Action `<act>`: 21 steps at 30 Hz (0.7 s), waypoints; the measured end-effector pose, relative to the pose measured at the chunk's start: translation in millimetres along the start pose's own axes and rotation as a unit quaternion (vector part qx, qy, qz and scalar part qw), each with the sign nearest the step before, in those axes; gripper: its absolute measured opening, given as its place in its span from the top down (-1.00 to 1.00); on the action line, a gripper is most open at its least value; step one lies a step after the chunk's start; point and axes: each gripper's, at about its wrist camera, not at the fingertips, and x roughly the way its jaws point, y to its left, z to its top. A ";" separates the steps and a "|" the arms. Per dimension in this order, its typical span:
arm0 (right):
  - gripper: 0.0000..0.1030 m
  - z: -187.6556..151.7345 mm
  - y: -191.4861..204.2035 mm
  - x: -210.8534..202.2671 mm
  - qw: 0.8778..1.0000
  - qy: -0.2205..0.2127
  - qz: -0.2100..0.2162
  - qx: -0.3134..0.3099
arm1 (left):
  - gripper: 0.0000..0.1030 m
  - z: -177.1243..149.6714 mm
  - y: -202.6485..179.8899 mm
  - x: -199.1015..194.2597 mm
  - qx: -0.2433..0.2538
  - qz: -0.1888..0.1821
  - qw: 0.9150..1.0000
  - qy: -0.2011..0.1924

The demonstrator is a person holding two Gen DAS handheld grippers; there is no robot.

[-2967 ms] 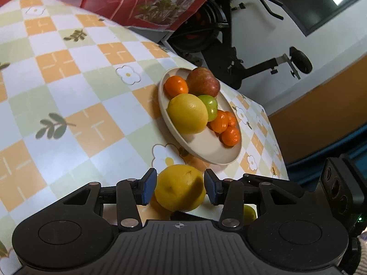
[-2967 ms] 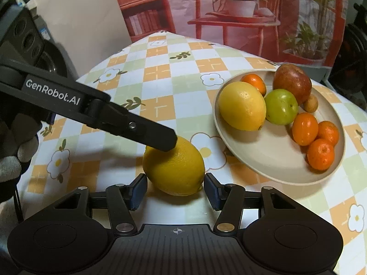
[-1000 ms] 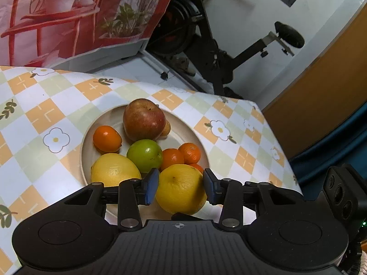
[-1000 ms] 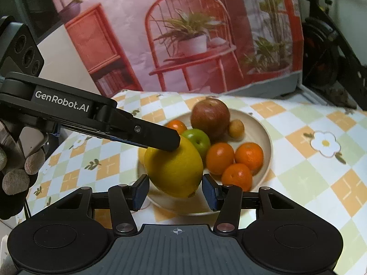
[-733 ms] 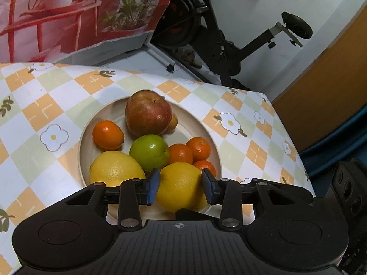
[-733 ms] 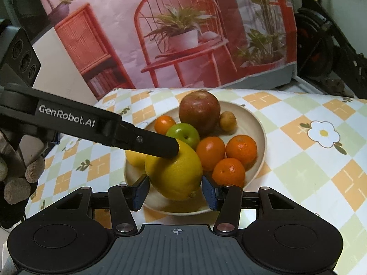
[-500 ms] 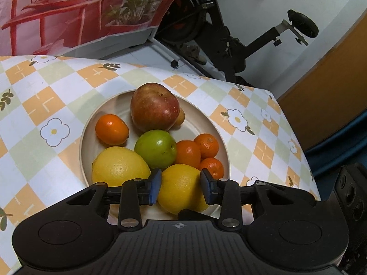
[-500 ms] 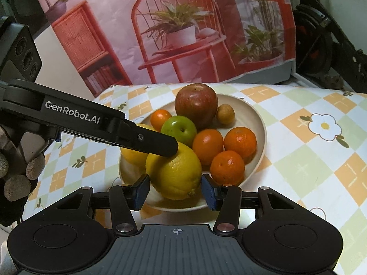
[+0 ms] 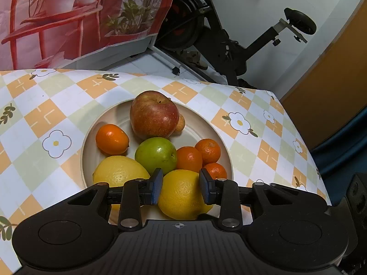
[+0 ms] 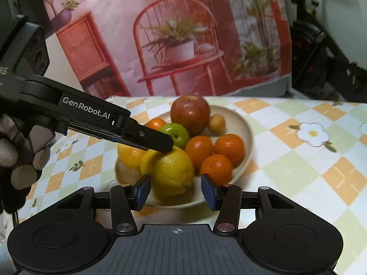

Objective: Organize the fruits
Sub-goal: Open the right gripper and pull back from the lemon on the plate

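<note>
on the plate (image 9: 206, 123), 2 lemons (image 9: 119, 171), 4 oranges (image 9: 112, 139), 2 apples (image 9: 154, 114), left claw (image 9: 181, 184) clamping 1 lemon, right claw (image 10: 175, 191) apart

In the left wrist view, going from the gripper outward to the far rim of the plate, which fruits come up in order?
Held lemon in the left gripper → green apple → red apple → far rim of the plate.
</note>
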 end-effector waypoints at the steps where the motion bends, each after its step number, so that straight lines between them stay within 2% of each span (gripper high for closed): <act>1: 0.09 -2.7 -1.5 -4.0 1.000 -0.011 -0.003 -0.003 | 0.28 -0.5 0.0 -0.1 0.000 0.000 1.000 -0.001; 7: 0.07 -25.1 -12.3 -33.1 0.995 -0.089 -0.050 -0.018 | 0.27 -5.0 -4.3 -1.3 0.010 0.003 1.000 -0.008; 10: 0.05 -35.0 -18.4 -43.0 0.991 -0.113 -0.073 -0.020 | 0.27 -6.9 -8.4 -2.4 0.020 0.009 1.000 -0.012; 14: 0.03 -45.4 -26.3 -48.8 0.989 -0.122 -0.085 -0.008 | 0.27 -9.7 -11.0 -3.6 0.026 0.014 0.999 -0.018; 16: -0.07 -47.1 -27.1 -50.6 0.988 -0.129 -0.083 -0.007 | 0.26 -10.8 -11.5 -4.0 0.026 0.017 0.999 -0.020; 21: -0.07 -48.5 -31.4 -47.2 0.989 -0.124 -0.080 0.005 | 0.26 -13.5 -14.3 -6.3 0.031 0.028 0.999 -0.029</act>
